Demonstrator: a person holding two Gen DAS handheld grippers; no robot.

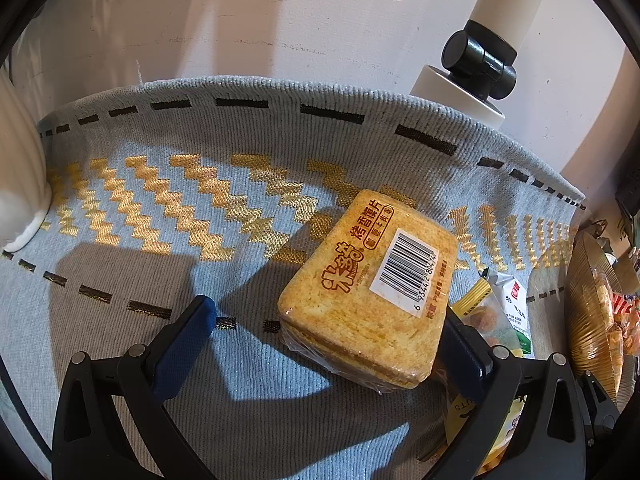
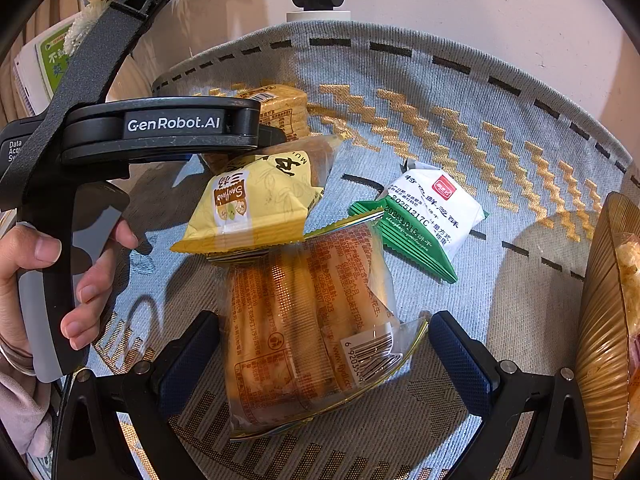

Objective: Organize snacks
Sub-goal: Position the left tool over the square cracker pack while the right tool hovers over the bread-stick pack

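A clear-wrapped pack of toasted bun slices (image 1: 372,288) with a barcode label lies flat on the woven cloth (image 1: 160,208). My left gripper (image 1: 332,322) is open around it, and the pack lies close against the right blue pad. In the right wrist view a clear packet of orange bread sticks (image 2: 304,320) lies between the fingers of my right gripper (image 2: 324,348), which is open with both pads beside the wrapper. A yellow snack packet (image 2: 256,208) overlaps the far end of the bread sticks. A white and green packet (image 2: 428,212) lies to the right.
A ribbed golden bowl (image 2: 600,312) holding snacks stands at the right edge of the cloth. A person's hand (image 2: 92,292) holds the left gripper's handle at the left. A white post with a black clamp (image 1: 480,64) rises behind the table, and a white vase (image 1: 20,184) is far left.
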